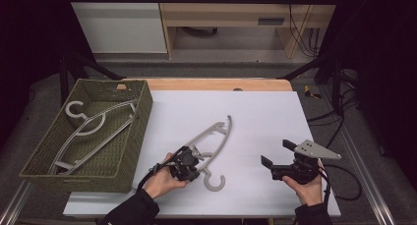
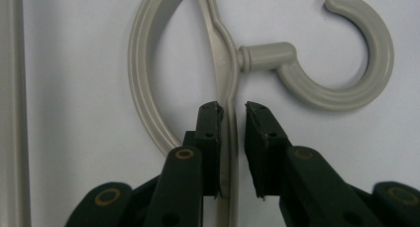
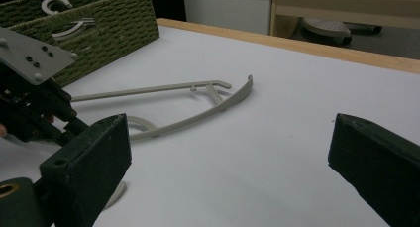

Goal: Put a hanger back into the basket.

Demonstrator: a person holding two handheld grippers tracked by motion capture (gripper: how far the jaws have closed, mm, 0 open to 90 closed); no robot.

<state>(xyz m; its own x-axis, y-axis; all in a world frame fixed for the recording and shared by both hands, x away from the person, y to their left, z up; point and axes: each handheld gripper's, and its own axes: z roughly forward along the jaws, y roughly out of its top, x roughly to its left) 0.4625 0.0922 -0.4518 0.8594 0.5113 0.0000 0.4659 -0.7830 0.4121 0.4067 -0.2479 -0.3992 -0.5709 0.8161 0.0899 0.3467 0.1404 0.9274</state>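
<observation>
One hanger [image 1: 88, 131] is already laid in the basket [image 1: 140, 131]. The second hanger [image 1: 216, 136], lying on the worktop [image 1: 265, 112], is gripped by the left gripper [image 2: 233, 110]; the right gripper [image 1: 278, 158] is held released.

Two grey plastic coat hangers: one hanger on the worktop [image 1: 215, 136] and one hanger in the basket [image 1: 93, 129]. One green woven basket [image 1: 140, 114]. One white worktop [image 1: 265, 117]. Two claws, the left claw [image 1: 189, 162] and the right claw [image 1: 275, 154].

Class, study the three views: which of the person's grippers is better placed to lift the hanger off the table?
Left. The left gripper straddles the hanger beside its hook; the right gripper stands open, apart from it.
</observation>
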